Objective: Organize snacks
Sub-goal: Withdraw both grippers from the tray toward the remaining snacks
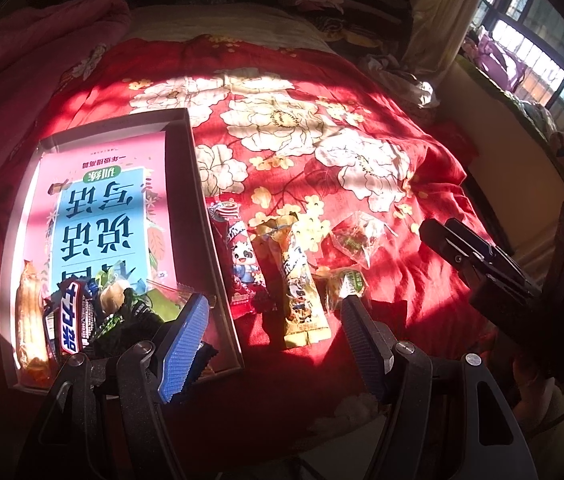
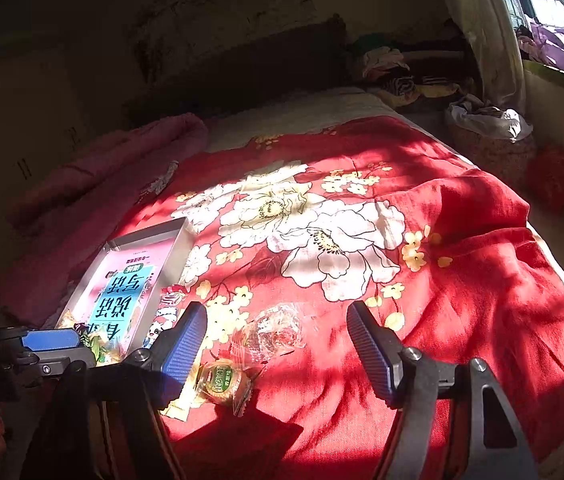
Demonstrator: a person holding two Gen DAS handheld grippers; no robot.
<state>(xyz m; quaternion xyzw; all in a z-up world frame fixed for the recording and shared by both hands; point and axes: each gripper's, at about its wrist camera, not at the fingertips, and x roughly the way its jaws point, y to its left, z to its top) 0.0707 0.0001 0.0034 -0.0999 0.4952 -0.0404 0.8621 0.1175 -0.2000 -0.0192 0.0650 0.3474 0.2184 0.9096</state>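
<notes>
A shallow grey box [image 1: 197,200] lies on the red floral quilt with a pink and blue book [image 1: 109,216] in it. Several snacks are piled at its near end, among them a Snickers bar [image 1: 71,316] and an orange packet [image 1: 29,320]. On the quilt beside the box lie a red panda stick [image 1: 241,256], a yellow stick [image 1: 300,280], a green-label cake [image 1: 348,286] [image 2: 223,380] and a clear-wrapped sweet [image 1: 356,240] [image 2: 277,330]. My left gripper [image 1: 273,340] is open and empty above the box's near right corner. My right gripper [image 2: 275,344] is open and empty over the cake and sweet.
The red quilt [image 2: 462,280] covers the bed. A pink blanket [image 2: 101,168] is bunched at the far left. Clothes [image 2: 486,116] are heaped by the curtain and window on the right. The bed's right edge drops to the floor.
</notes>
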